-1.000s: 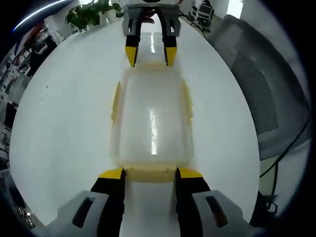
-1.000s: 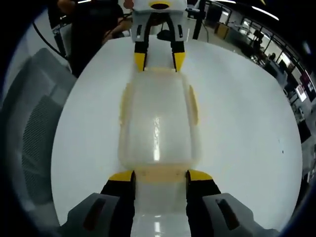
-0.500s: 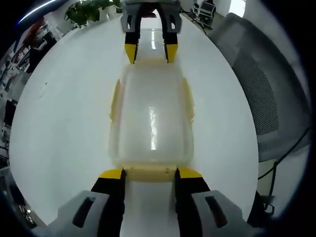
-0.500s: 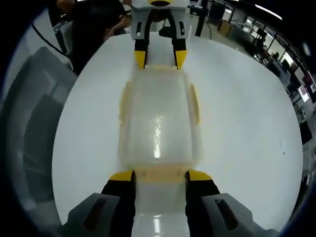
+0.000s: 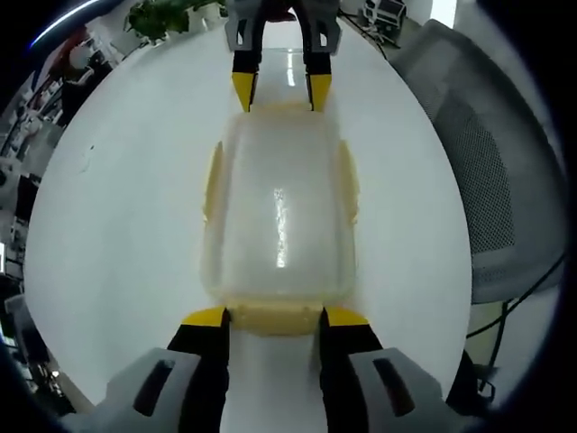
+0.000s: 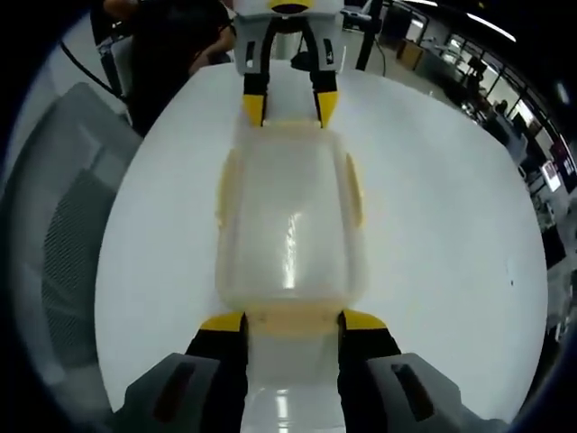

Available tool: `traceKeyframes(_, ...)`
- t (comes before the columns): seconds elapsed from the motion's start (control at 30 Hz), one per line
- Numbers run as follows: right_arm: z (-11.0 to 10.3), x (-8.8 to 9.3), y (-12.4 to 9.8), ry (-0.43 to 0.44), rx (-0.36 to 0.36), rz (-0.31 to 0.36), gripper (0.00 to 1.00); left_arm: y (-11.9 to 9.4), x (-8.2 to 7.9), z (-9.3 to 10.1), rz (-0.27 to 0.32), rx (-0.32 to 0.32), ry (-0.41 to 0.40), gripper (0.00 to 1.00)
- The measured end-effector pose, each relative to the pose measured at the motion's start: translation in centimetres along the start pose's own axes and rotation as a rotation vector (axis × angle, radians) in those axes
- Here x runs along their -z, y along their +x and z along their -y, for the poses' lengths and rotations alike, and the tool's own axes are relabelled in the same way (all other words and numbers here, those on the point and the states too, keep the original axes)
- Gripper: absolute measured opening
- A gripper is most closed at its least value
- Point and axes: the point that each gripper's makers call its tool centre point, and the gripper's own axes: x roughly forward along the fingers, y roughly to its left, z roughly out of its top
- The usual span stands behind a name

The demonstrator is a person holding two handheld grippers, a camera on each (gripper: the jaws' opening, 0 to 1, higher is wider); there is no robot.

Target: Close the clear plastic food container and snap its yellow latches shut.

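The white round table (image 5: pixel 117 225) carries everything I am inspecting, and its surface shows bare around the work in both views. A grey mesh-backed chair (image 5: pixel 491 194) stands just beside the table edge, on the right in my left gripper view and on the left in my right gripper view (image 6: pixel 59 244). A green potted plant (image 5: pixel 162 16) sits beyond the far rim in the left gripper view. A person in dark clothing (image 6: pixel 171 45) stands at the far edge in the right gripper view.

The clear plastic food container (image 5: pixel 279 212) lies flat near the middle of the table, lid on, its long axis running between my two grippers. Yellow latches (image 5: pixel 213 180) lie along its long sides; I cannot tell whether they are snapped down. One yellow end latch (image 5: pixel 275 316) sits at the near short end in the left gripper view, another (image 6: pixel 293 317) at the near short end in the right gripper view.

My left gripper (image 5: pixel 274 317) has its jaws spread, one yellow tip at each side of that end latch, touching or just beside it; I see nothing clamped. My right gripper (image 6: pixel 291 322) stands the same way at the opposite end, jaws parted about its latch. Each gripper also shows at the container's far end in the other's view (image 5: pixel 280 93) (image 6: pixel 288 110).
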Motion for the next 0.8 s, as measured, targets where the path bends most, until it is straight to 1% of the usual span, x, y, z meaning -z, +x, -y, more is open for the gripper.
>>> traceKeyframes(0.07,0.2,-0.2,-0.3,-0.004,0.008,0.003,0.37,-0.4,-0.1,-0.1,0.001,-0.003,-0.01,0.37)
traceKeyframes(0.23,0.0,-0.4,-1.0,-0.009,0.006,0.013,0.37,-1.2,-0.4,0.0,-0.008,-0.019,0.008,0.37)
traceKeyframes(0.33,-0.1,-0.5,-1.3,-0.01,0.013,0.025,0.37,-1.5,-0.5,0.0,-0.002,-0.021,0.009,0.37)
traceKeyframes(0.57,0.1,-0.7,-1.9,-0.014,0.019,0.031,0.37,-1.8,-0.8,-0.1,-0.011,-0.029,0.013,0.37)
traceKeyframes(0.8,0.3,-0.6,-2.6,-0.016,0.024,0.033,0.37,-2.2,-1.3,-0.3,-0.005,-0.04,0.015,0.37)
